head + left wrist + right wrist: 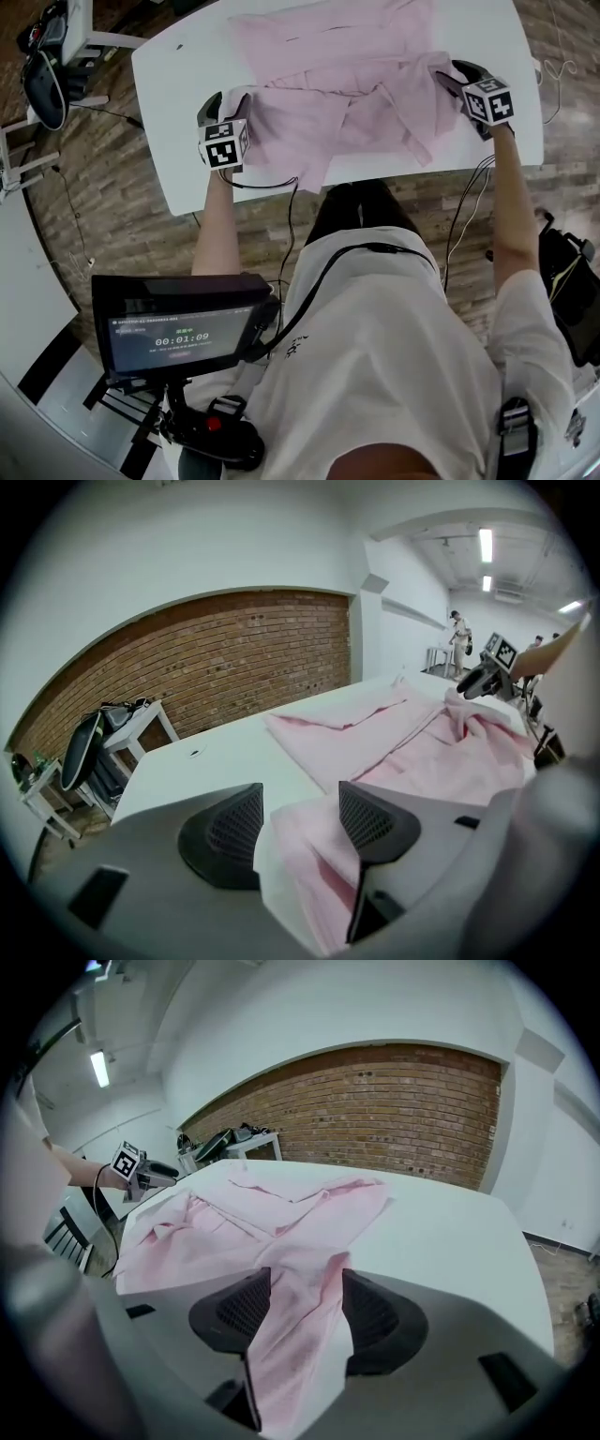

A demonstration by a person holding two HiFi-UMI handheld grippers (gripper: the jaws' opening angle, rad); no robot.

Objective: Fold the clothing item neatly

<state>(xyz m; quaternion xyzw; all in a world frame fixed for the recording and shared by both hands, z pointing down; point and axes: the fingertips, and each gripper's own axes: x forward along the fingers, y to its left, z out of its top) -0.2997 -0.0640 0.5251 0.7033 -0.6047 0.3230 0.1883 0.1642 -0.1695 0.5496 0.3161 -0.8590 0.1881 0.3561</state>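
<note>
Pink shirt (pixel 337 56) is spread on the white desk (pixel 169 112), toward 12 o'clock from the person. The far part lies mostly flat. The near edge is rumpled, with loose flaps doubled over at 6 o'clock. Left tongs (pixel 300 819) are placed at the shirt's 9 o'clock edge, jaws apart, with a bunched fold draped through the gap and no firm pinch seen. Right tongs (pixel 307 1302) are placed at the 3 o'clock edge, jaws wide apart, with cloth lying loosely between them. The task is judged to be early: only rough partial folds are made. Smoothing, side folds and the final fold-over are left.
</note>
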